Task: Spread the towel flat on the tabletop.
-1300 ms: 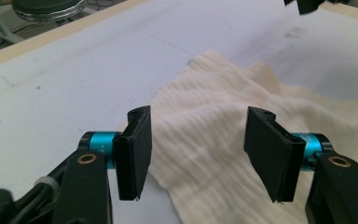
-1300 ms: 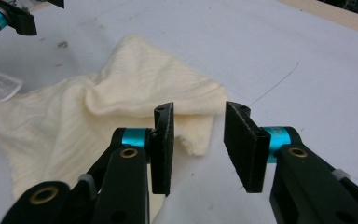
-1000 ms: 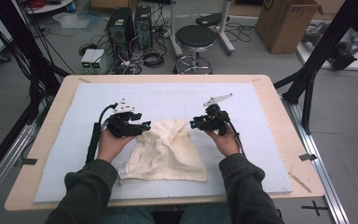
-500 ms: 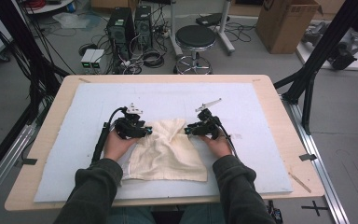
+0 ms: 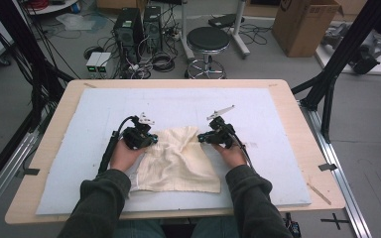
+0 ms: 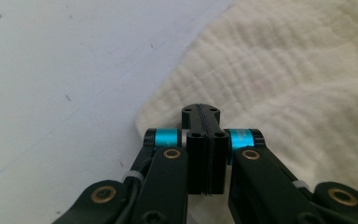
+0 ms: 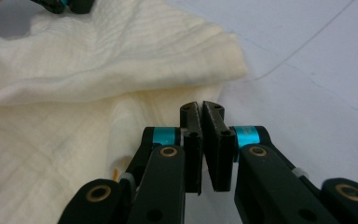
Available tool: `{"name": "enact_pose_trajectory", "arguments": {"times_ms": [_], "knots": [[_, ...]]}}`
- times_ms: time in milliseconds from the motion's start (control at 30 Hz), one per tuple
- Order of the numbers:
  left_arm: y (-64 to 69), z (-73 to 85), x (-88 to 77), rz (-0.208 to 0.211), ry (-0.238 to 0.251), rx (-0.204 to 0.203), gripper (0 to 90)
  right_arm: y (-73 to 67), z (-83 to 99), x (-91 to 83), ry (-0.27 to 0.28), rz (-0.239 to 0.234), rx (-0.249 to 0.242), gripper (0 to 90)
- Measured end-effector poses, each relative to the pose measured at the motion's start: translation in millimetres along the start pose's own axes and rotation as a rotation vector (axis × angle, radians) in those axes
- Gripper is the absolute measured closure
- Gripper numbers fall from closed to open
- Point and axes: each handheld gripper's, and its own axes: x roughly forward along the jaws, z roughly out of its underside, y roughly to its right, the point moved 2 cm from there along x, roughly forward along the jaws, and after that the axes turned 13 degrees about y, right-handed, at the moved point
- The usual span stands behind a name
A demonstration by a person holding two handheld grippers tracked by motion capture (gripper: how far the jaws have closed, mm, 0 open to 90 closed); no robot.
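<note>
On the white mat [image 5: 287, 163] covering the counter [image 5: 307, 124], a cream cloth [image 5: 176, 161] lies rumpled between the two hands, its far edge bunched into folds, its near part flatter toward the person.

Left tool [image 5: 140, 137]: sits at the cloth's far left corner. Jaws have just been closing; in the left gripper view [image 6: 200, 112] they stand fully together, with no gap between the pads. The tips rest over the cloth's edge, where cloth meets mat. Cannot tell whether any fabric is pinched between them.

Right tool [image 5: 217, 135]: sits at the cloth's far right edge. Jaws have also just been closing; in the right gripper view [image 7: 200, 108] the tips meet and a thin wedge of gap stays lower down. The tips lie right at the cloth's [image 7: 98, 56] border, just below a folded corner. Cannot tell whether fabric is caught.

Both forearms, in dark sleeves [image 5: 99, 198], come in from the near edge of the counter.
</note>
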Motion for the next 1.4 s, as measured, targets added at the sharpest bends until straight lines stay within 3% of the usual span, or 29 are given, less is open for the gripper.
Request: {"name": "enact_pose_trajectory", "arguments": {"times_ms": [333,433,500,633,767,867,1033,1133,1200,1267,1400], "knots": [[-2.0,1.4,-1.2,0.005,-0.004,-0.008,89.4,8.8,-6.9,-35.0,0.033,0.071,-0.019,86.5],[-3.6,0.0,-2.8,0.007,0.016,-0.020,89.1,13.3,-7.4,-44.6,0.037,0.087,-0.021,86.5],[-5.3,-2.1,-4.6,-0.002,0.043,-0.033,84.2,16.5,-7.4,-50.1,0.033,0.111,-0.026,86.5],[-11.1,-4.2,-5.1,-0.045,0.086,-0.087,61.3,23.9,-6.0,-57.7,0.032,0.142,-0.023,86.2],[-15.9,-2.5,1.3,-0.058,0.093,-0.123,52.3,29.0,-3.8,-55.7,0.022,0.146,0.001,82.8],[-16.7,-1.2,7.0,-0.045,0.074,-0.144,51.0,31.2,-2.6,-50.4,0.021,0.145,0.014,73.0],[-6.9,-1.9,6.9,0.003,0.045,-0.059,82.1,30.9,1.0,-38.3,-0.018,0.141,0.012,66.1],[-1.1,-4.5,-1.1,0.027,0.045,-0.040,84.9,27.3,2.9,-34.5,-0.034,0.131,0.010,64.7],[7.2,-5.9,-8.9,0.030,0.059,0.006,85.2,23.8,5.0,-35.3,-0.035,0.127,0.004,64.2],[16.6,-4.7,-16.2,0.052,0.079,0.023,85.2,19.0,6.4,-39.2,-0.019,0.109,0.000,64.7],[37.0,-1.4,-24.4,0.083,0.053,0.104,85.1,9.8,12.2,-45.4,-0.016,0.079,-0.015,64.8]]}}
